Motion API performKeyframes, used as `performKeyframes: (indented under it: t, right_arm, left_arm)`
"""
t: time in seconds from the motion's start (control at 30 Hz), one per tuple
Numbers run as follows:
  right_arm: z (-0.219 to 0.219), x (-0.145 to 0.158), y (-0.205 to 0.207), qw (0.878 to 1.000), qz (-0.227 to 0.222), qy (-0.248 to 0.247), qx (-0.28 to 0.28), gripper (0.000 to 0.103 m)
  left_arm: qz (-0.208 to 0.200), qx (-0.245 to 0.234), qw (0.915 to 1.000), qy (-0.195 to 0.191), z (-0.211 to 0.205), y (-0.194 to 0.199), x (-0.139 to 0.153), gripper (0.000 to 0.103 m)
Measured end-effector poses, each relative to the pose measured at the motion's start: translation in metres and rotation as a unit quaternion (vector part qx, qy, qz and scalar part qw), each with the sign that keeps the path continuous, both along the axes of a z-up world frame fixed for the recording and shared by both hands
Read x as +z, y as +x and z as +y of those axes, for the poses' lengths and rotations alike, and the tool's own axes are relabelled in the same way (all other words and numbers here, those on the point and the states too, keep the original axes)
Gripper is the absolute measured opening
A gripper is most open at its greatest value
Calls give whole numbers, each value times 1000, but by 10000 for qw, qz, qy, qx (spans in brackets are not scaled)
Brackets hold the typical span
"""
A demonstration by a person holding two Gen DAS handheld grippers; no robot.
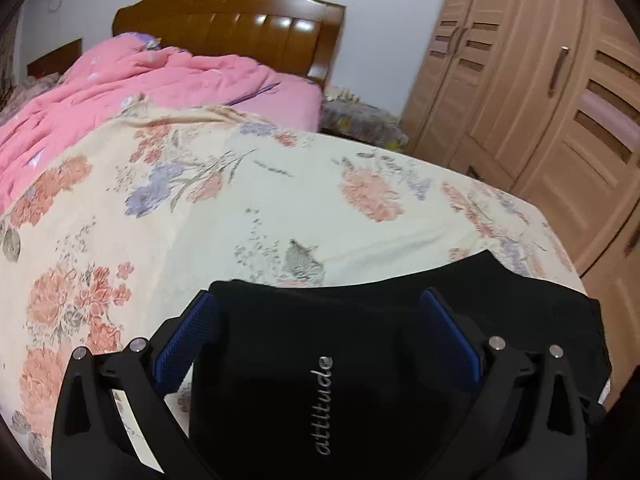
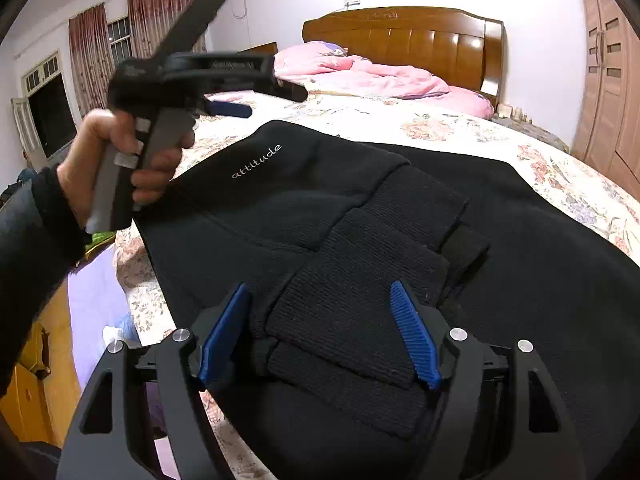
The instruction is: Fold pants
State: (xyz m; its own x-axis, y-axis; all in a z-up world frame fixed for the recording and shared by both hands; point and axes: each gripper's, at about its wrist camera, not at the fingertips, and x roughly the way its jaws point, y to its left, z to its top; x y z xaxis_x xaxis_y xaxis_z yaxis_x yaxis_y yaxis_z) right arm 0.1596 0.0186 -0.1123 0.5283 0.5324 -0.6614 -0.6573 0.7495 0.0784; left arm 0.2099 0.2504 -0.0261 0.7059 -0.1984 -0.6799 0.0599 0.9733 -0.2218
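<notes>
Black pants (image 2: pixel 520 248) with white "attitude" lettering (image 2: pixel 256 162) lie folded on the floral bed. The ribbed cuffs (image 2: pixel 360 280) rest on top near the waist part. My right gripper (image 2: pixel 320 328) is open, its blue pads on either side of the cuffs, just above them. My left gripper (image 1: pixel 320 320) is open, hovering over the pants' lettered end (image 1: pixel 360 360). In the right wrist view the left gripper (image 2: pixel 256 100) is held in a hand above the pants' left edge, apart from the cloth.
A floral sheet (image 1: pixel 200 208) covers the bed. A pink quilt (image 1: pixel 140 80) is bunched by the wooden headboard (image 1: pixel 240 24). A wooden wardrobe (image 1: pixel 540 100) stands to the right. The bed's near-left edge (image 2: pixel 132 272) drops to the floor.
</notes>
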Motion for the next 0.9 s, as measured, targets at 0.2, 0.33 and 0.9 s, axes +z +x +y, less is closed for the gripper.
performKeyframes:
  t: [0.2,0.33,0.9]
  right_arm:
    - [-1,1,1,10000,27,40,24,72]
    - [-19,15,3,9984,349,425,89,73]
    - [5,23,46,9975,441,-346,421,79]
  left_arm:
    - [666,65,9940,865,-20,31,-30,101]
    - [42,278,9954,914,-31,-3,2,101]
    - [165,463,9885,1430,-41,-89,-55,102]
